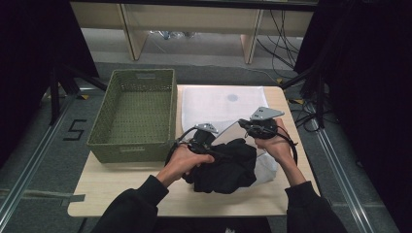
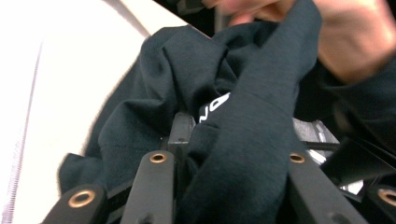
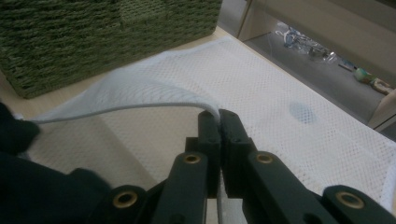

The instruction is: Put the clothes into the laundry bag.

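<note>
Wooden table (image 1: 121, 189), dark garment (image 1: 228, 167) in left hand-held gripper (image 1: 206, 145), mesh bag (image 1: 218, 104) beyond.

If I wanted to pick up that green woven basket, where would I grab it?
Grip the basket by its top rim, on the long wall facing the mesh bag, coming down from above. The basket sits upright and open, so the thin rim is exposed for jaws to straddle, one inside and one outside.

Two handheld grippers worked a dark garment (image 1: 227, 165) at a white mesh bag (image 1: 221, 103).
The left gripper (image 1: 204, 141) sat on the garment; the right gripper (image 1: 245, 125) lifted the bag's edge beside a green woven basket (image 1: 136, 116).
</note>
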Demonstrator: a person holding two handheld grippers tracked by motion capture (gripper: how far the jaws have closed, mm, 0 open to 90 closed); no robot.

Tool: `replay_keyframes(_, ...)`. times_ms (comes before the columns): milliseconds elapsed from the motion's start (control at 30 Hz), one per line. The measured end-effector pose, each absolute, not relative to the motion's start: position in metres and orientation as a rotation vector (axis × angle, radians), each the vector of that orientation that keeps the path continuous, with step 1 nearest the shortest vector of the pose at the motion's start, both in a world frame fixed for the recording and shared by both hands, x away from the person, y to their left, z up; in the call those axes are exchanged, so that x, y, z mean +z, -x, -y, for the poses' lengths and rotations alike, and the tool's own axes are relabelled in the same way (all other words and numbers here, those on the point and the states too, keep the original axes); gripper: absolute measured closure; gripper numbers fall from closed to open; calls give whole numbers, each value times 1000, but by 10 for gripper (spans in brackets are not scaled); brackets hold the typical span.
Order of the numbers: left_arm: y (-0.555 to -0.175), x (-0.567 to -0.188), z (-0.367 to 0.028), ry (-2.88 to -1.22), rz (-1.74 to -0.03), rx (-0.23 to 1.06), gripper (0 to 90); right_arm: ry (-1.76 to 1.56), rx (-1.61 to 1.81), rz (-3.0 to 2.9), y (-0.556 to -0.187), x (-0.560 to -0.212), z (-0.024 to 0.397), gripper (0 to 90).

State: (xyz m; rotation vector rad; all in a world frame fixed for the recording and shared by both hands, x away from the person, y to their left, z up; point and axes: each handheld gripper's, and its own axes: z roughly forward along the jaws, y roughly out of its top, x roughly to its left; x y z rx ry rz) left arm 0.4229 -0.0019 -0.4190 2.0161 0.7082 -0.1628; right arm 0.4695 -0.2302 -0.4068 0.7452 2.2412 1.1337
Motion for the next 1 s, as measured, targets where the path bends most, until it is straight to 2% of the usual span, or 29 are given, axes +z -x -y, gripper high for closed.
replay_keyframes(133,-434,-430,8,-2012,-768,-118,686,-742,1143,-2238,-468,-404,230,892)
replay_keyframes(367,-444,-416,-2,-2015,-852,89,689,-722,1163,-2229,-465,-398,228,897)
replay_keyframes(700,-469,-446,18,-2004,-943,150,661,-711,1164,-2238,-461,-396,222,898)
replay_keyframes(767,-474,-453,23,-1983,-969,139,590,-711,1147,-2244,-462,-399,223,898)
replay_keyframes(800,-476,-455,24,-1978,-974,141,590,-711,1147,-2244,-462,-399,223,898)
replay_keyframes(833,-476,-455,24,-1972,-966,133,501,-730,1142,-2246,-464,-400,226,897)
replay_keyframes(933,-472,-446,19,-1963,-980,90,360,-735,1140,-2259,-465,-403,229,897)
replay_keyframes(1000,-467,-435,10,-1943,-966,95,305,-761,1144,-2257,-466,-402,230,896)
